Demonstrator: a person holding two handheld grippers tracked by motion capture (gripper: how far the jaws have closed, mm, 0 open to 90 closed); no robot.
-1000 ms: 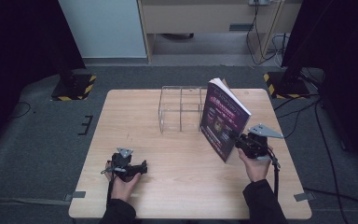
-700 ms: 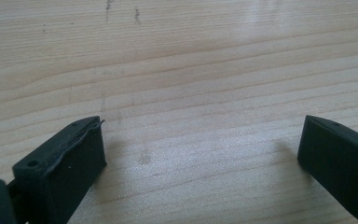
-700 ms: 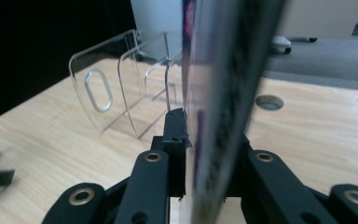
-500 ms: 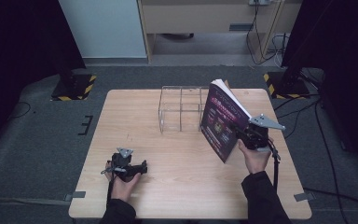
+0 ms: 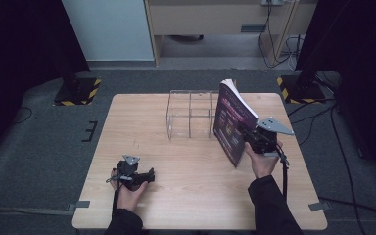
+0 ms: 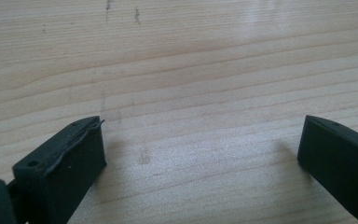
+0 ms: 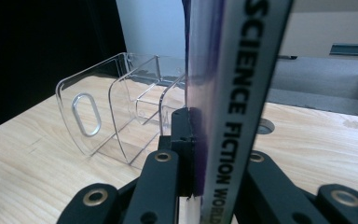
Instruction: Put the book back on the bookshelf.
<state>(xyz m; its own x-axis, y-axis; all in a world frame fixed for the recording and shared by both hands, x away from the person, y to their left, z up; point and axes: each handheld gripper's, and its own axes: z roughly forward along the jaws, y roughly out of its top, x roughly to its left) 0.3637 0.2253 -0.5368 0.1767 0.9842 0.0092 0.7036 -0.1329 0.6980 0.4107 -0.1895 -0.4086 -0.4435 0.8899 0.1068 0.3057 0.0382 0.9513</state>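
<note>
Pale wood tabletop [image 5: 191, 186] carries the scene: the right gripper [image 5: 252, 139] is clamped on the spine edge of a purple-covered book [image 5: 231, 122], held upright and slightly tilted near the table's right side, just beside a clear plastic divider rack [image 5: 190, 113]. Thin and stiff along the spine but probably floppy at the open page edge, the book looks light with a slick, glossy cover, so a hold low near the spine seems safest. Farther off, the left gripper [image 5: 136, 177] rests low near the table's front left, jaws apart over bare wood.
</note>
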